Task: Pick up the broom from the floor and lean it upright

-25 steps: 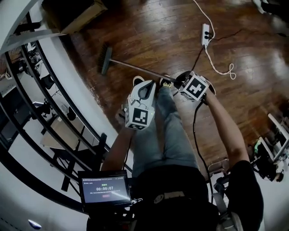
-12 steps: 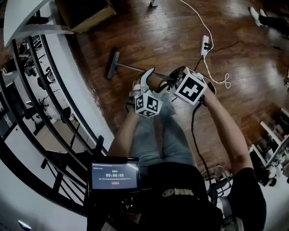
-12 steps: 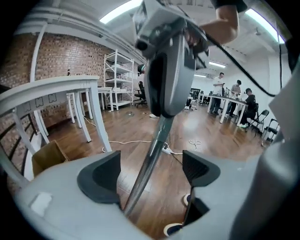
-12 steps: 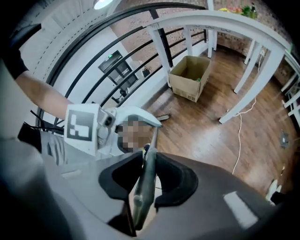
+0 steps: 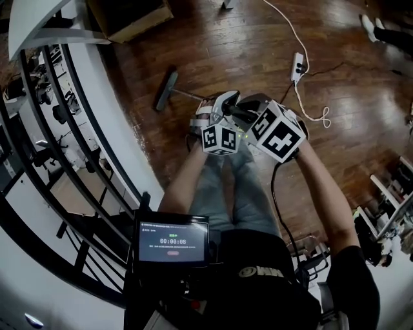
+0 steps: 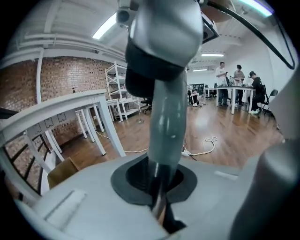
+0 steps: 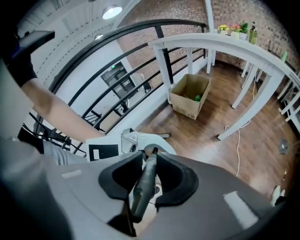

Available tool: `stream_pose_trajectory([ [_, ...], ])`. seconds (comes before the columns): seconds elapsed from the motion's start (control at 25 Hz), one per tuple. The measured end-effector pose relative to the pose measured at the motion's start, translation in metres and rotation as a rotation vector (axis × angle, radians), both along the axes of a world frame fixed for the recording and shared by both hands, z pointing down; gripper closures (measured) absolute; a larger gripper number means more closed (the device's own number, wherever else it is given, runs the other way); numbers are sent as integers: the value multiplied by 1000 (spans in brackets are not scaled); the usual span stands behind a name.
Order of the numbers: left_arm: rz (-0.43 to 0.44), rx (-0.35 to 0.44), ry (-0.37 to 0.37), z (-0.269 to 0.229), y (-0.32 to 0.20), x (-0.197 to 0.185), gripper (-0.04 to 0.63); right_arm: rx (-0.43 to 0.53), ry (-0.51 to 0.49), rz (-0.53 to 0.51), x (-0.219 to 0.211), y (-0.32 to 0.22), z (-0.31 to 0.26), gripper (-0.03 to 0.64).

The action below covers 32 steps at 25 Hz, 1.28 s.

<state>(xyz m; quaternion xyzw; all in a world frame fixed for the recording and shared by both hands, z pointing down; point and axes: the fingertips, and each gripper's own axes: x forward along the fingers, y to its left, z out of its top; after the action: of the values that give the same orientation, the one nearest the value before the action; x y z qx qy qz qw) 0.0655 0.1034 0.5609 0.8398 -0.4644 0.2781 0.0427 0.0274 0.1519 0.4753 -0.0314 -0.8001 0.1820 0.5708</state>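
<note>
Broom (image 5: 166,90) handle lifted higher; left hand-held gripper (image 6: 160,197), right hand-held gripper (image 7: 144,180) both clamp it.

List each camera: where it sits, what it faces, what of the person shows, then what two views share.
Head view: on the person's head, facing steeply down; floor, broom, left gripper, right gripper, forearms, legs.
Left gripper view: on that gripper, facing along its fingers, shut on the broom, toward white tables; none of the person's body.
Right gripper view: on that gripper, facing down along its fingers gripping the broom; an arm shows.
Shared: head and right gripper views both show the left gripper and cardboard box.
</note>
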Motion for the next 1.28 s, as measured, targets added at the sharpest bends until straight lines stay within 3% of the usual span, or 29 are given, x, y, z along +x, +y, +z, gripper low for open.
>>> stream_pose_trajectory([
  [0.08,-8,-3,15,-5,0,-8,583,-47,-133,44,-14,0,-19,494],
  [0.2,-48,-4,39,-12,-6,-26,581,-65,-449,173,-37,-18,-63,437],
  [0.32,-91,2,71,-22,-19,-49,580,126,-660,288,-36,-56,-96,439],
  [0.44,-81,6,112,-38,-30,-60,580,262,-813,440,-24,-88,-118,391],
  [0.48,-83,6,129,-43,-34,-62,580,320,-835,492,-20,-98,-124,444],
  [0.52,-100,7,149,-47,-38,-66,580,389,-832,531,-16,-107,-128,568],
  [0.56,-128,8,175,-51,-43,-73,580,449,-815,551,-11,-116,-129,614],
  [0.64,-200,12,236,-58,-58,-89,580,499,-794,561,-4,-131,-124,614],
  [0.8,-312,27,301,-78,-88,-111,580,434,-800,634,19,-156,-95,614],
  [1.0,-399,6,335,-91,-129,-123,580,368,-815,654,34,-183,-84,614],
  [1.12,-417,-9,353,-94,-153,-129,580,339,-807,628,35,-205,-77,614],
  [1.28,-372,-31,367,-89,-178,-127,580,304,-799,593,36,-219,-68,614],
])
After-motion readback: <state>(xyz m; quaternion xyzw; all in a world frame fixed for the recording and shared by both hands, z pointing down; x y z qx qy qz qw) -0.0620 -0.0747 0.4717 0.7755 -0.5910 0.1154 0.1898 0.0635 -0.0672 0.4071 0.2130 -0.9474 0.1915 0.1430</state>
